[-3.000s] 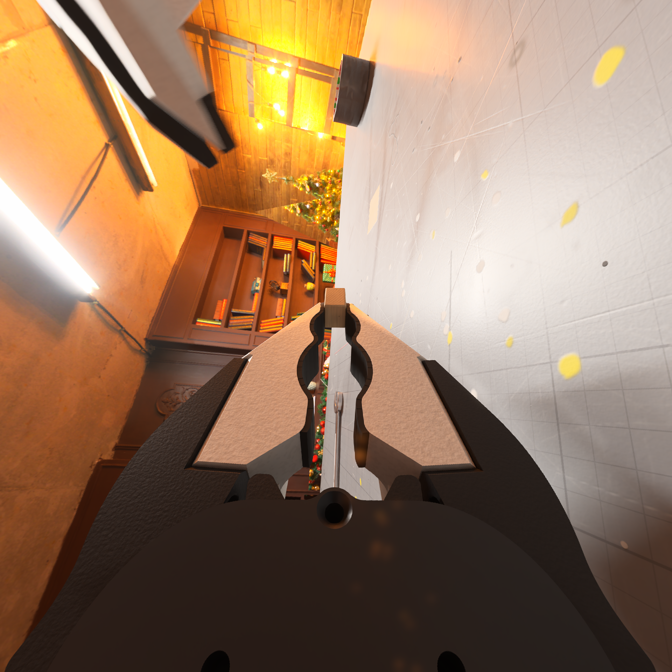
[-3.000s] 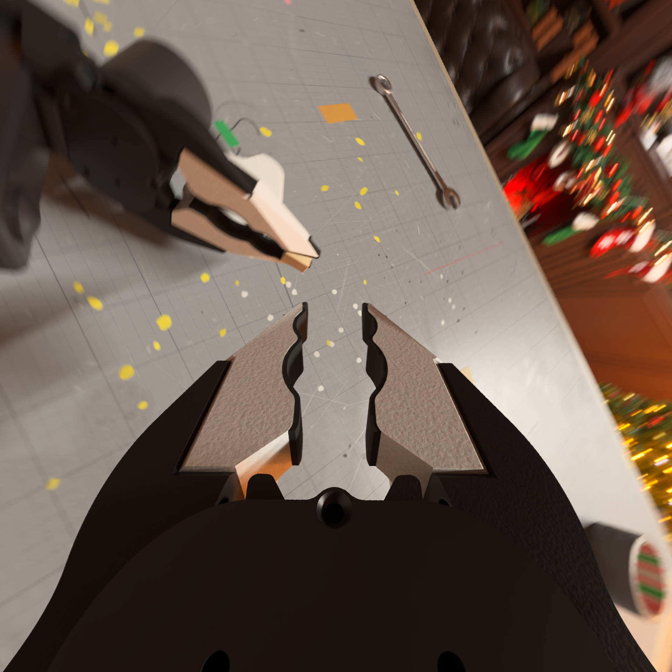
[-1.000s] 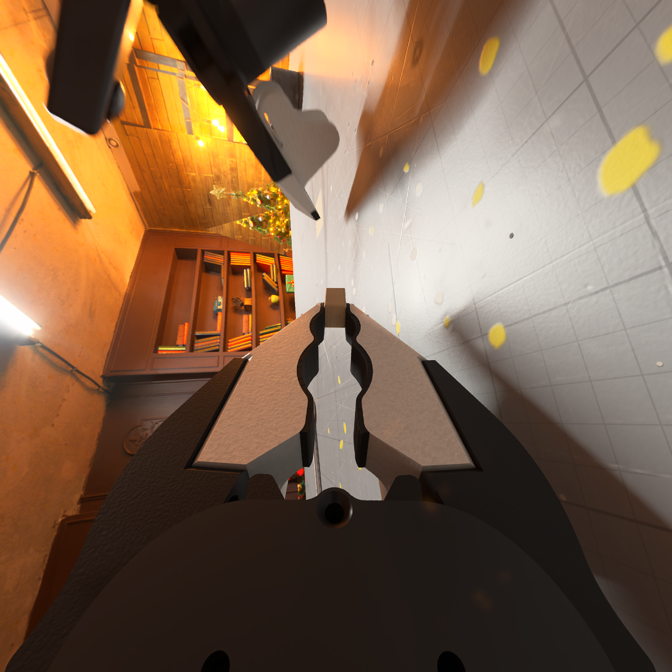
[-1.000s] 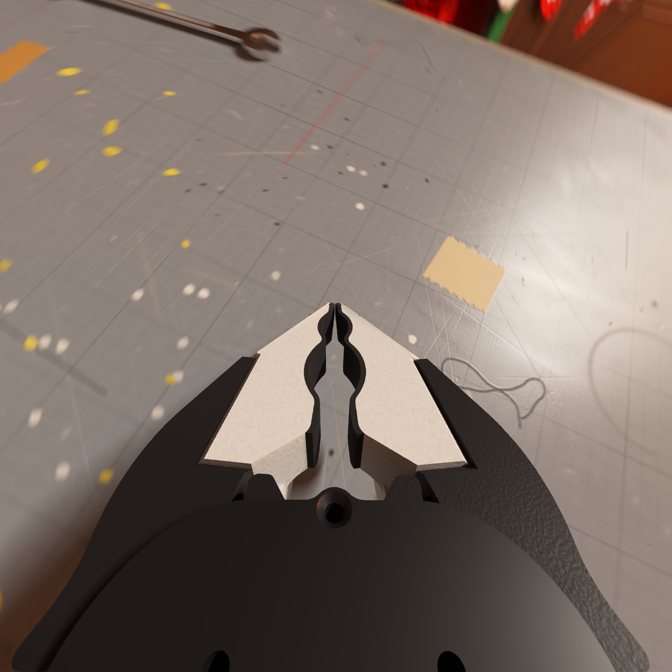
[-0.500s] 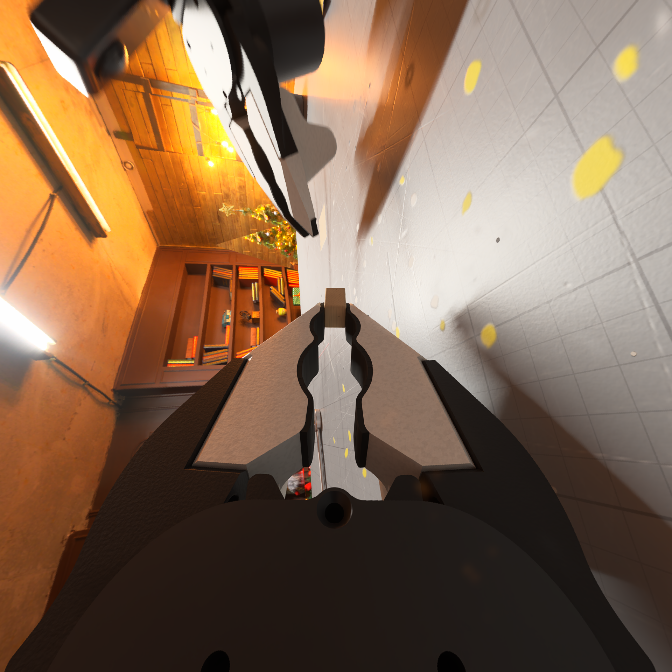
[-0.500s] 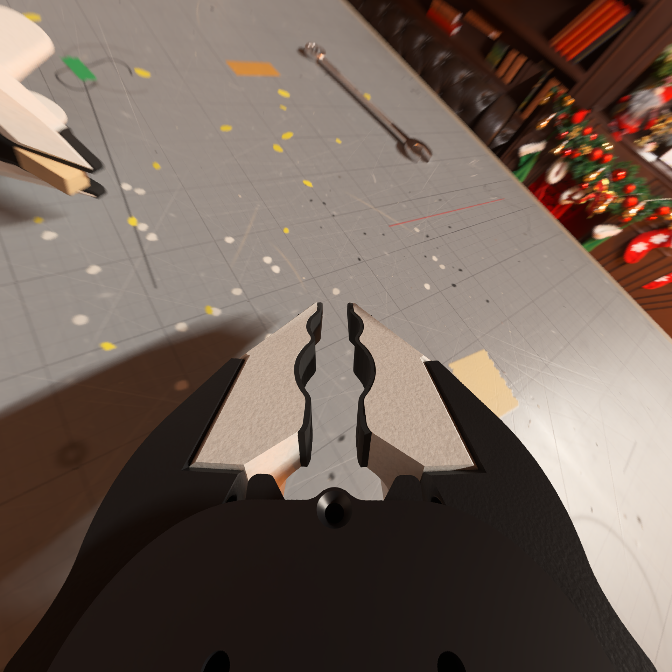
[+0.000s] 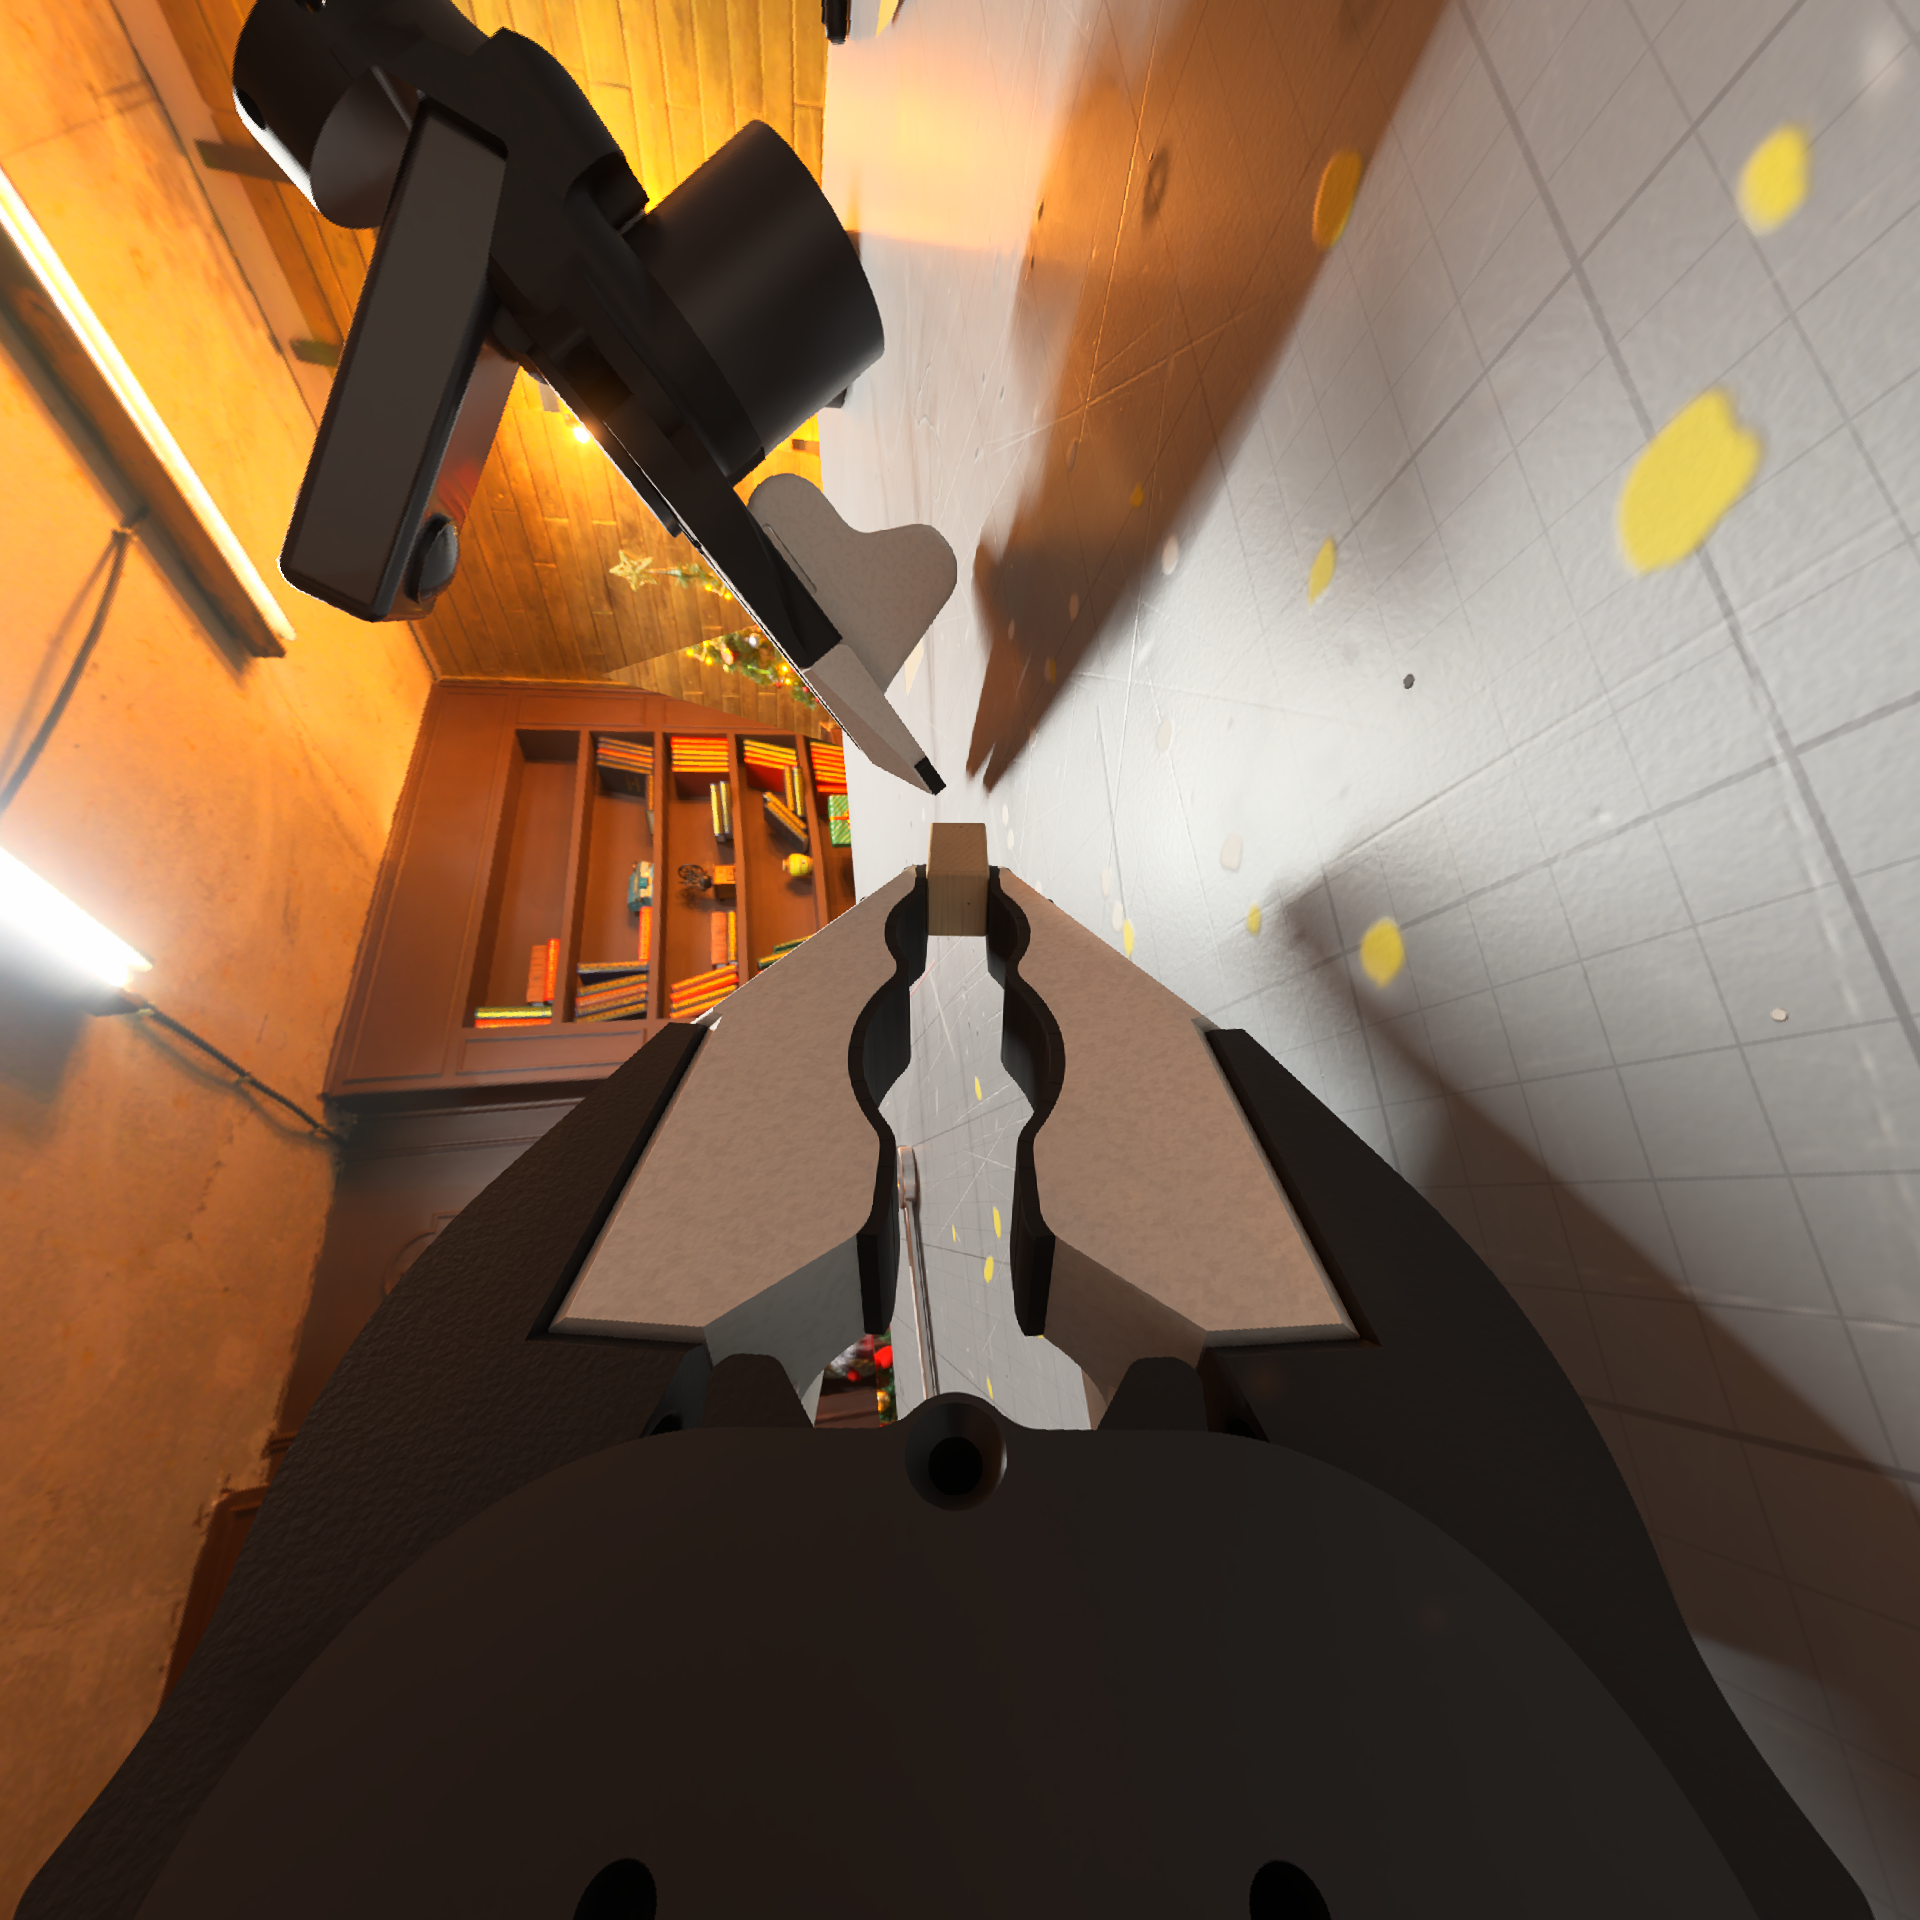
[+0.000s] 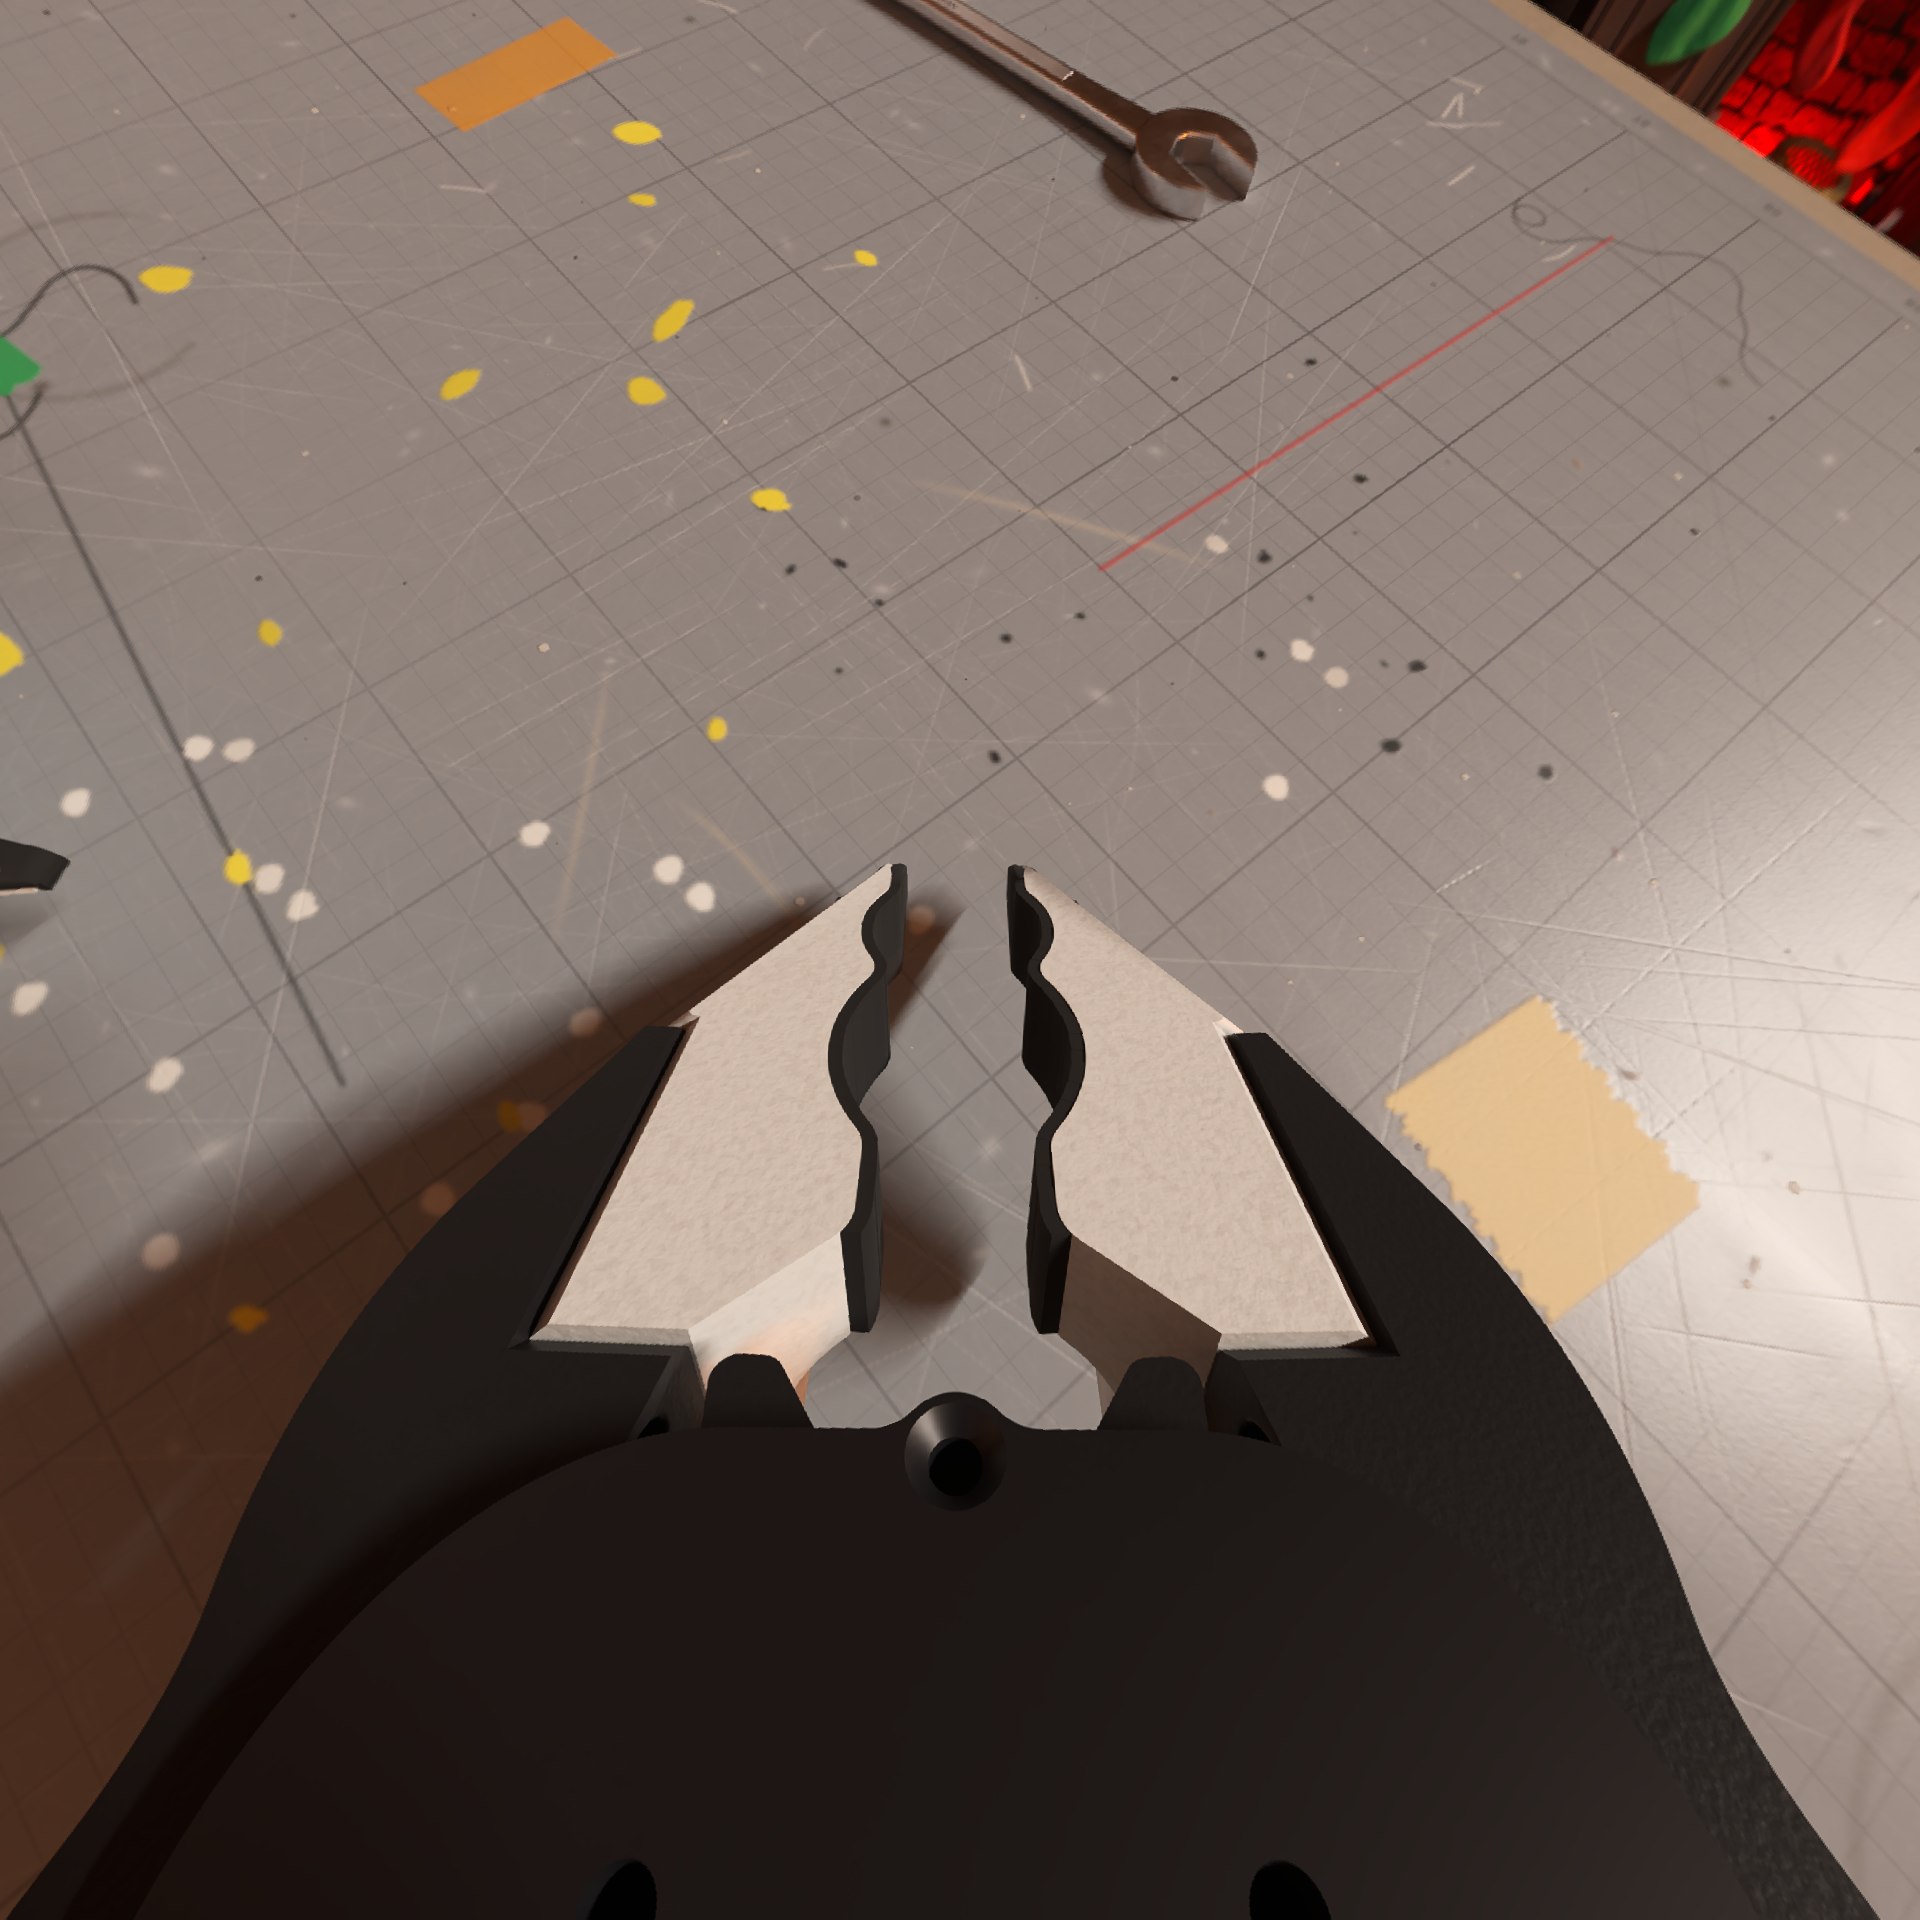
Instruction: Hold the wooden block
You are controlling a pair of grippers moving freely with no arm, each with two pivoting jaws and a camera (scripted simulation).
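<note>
A small wooden block (image 7: 957,878) is pinched between the tips of my left gripper (image 7: 957,891), which is shut on it and holds it above the grey cutting mat (image 7: 1455,831). In the left wrist view the right gripper (image 7: 920,771) points down from the upper left, its tip close to the block but apart from it. In the right wrist view my right gripper (image 8: 956,881) is open and empty, low over the mat (image 8: 935,520). A dark tip of the left gripper (image 8: 26,864) shows at the left edge; the block is out of that view.
A metal wrench (image 8: 1143,125) lies at the far side of the mat, near the table edge (image 8: 1766,135). An orange tape patch (image 8: 514,73) and a beige tape patch (image 8: 1543,1153) are stuck flat on the mat. A bookshelf (image 7: 665,883) stands beyond the table.
The right gripper, shut one second ago, has opened and come closer to the block's end. The left gripper has kept its hold on the block.
</note>
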